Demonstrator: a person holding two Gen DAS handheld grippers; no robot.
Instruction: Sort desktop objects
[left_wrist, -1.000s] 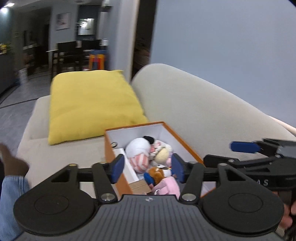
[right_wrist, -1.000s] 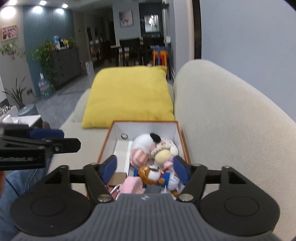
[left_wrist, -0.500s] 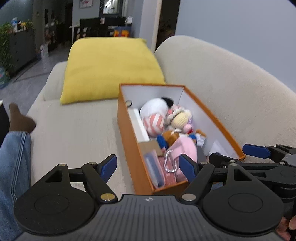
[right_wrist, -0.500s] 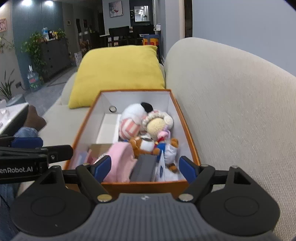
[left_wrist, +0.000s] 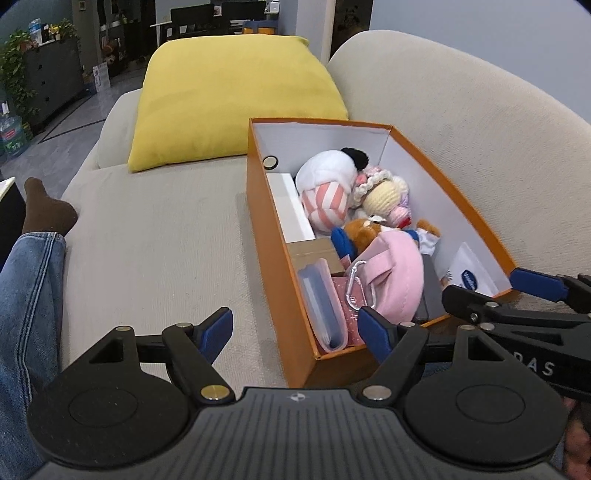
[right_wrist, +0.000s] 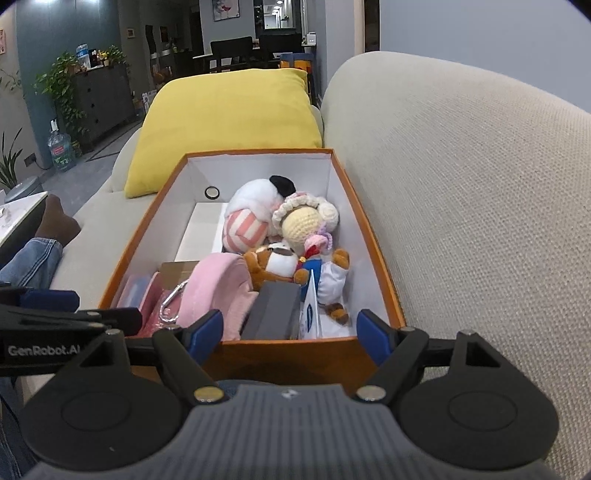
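An orange box (left_wrist: 275, 236) with a white inside stands on the sofa seat. It holds a white plush with a pink striped body (left_wrist: 325, 184), a crocheted yellow doll (left_wrist: 384, 192), a brown bear plush (right_wrist: 273, 264), a pink pouch with a carabiner (left_wrist: 395, 273), a clear plastic case (left_wrist: 321, 299), a dark grey box (right_wrist: 273, 310) and a white packet (left_wrist: 469, 273). My left gripper (left_wrist: 295, 326) is open, straddling the box's near left corner. My right gripper (right_wrist: 288, 330) is open over the box's near wall. Nothing is held.
A yellow cushion (left_wrist: 229, 99) leans at the far end of the seat. The sofa backrest (right_wrist: 461, 192) runs along the box's right side. A person's jeans leg (left_wrist: 26, 295) and brown sock (left_wrist: 42, 210) lie at the left. Bare seat (left_wrist: 159, 240) lies left of the box.
Both grippers have sunk and tipped down towards the box, which now fills more of each view. The left jaws have spread wider.
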